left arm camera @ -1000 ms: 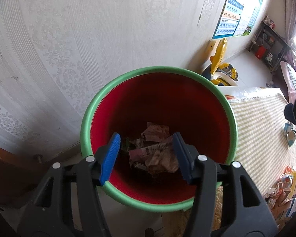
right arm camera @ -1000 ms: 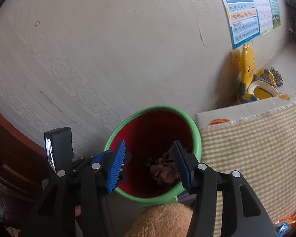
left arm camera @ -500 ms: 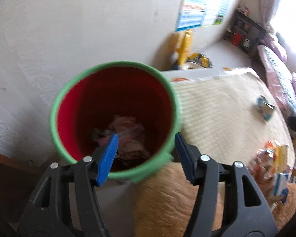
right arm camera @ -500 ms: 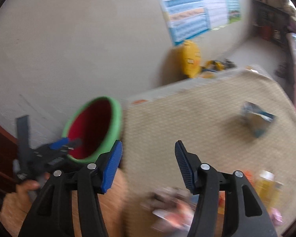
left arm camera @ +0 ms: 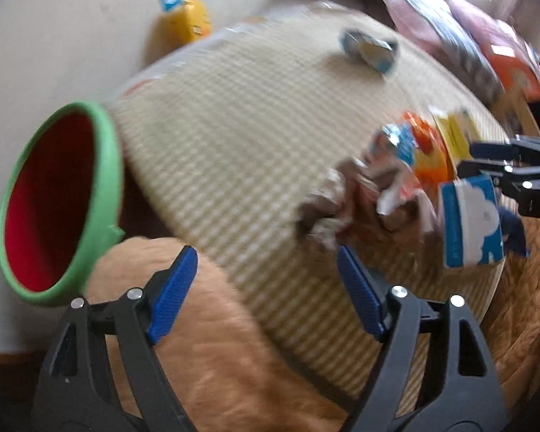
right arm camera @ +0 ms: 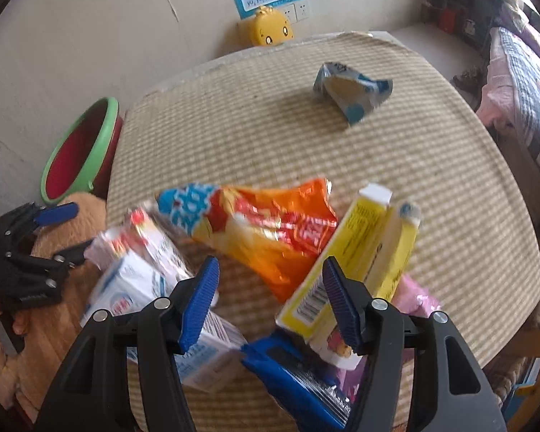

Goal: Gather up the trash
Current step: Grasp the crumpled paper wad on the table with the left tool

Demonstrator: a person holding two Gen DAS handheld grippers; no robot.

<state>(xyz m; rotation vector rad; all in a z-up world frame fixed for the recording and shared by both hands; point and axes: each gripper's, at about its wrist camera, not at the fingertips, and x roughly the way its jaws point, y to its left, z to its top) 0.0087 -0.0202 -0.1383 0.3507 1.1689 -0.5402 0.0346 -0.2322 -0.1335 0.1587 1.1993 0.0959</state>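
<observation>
While hovering over the heap [right arm camera: 255, 273] at the counter's [right arm camera: 252, 108] near edge, holds nothing in the right tool [right arm camera: 270, 266]: jaws just opened further, about mid-spread, empty, with bag [right arm camera: 270, 230] and box [right arm camera: 356, 252] below, seemingly untouched. Likewise empty in the left tool [left arm camera: 264, 255]: just spread wide, over bare cloth and a plush [left arm camera: 198, 360], short of the heap. Apart from the heap, one packet [right arm camera: 349, 90] farther in. Off the counter's left corner, by the wall, the bin [right arm camera: 90, 136].

Judged light, all of it.
- Bag: thin film, crinkly, probably slippery. Best pinched on a flat crimped end or a fold, not the puffed middle.
- Box: hollow card, easily crushed. Best taken across the narrow sides near the middle, gently.
- Carton [right arm camera: 136, 288]: likely the stiffest. Across the body.
- Packet: crumpled, springy. Any raised ridge.

Seen from the right wrist only: heap sharp enough to tell pieces apart, plus a blue wrapper [right arm camera: 295, 378] and a pink one [right arm camera: 414, 295] at the near edge, and the left tool side-on at the frame's left, over the plush.

Seen from the left wrist only: more of the bin's red inside, though not its bottom, and the right tool side-on at the frame's right, above a blue-and-white carton. Otherwise smeared, with the heap hard to separate.
</observation>
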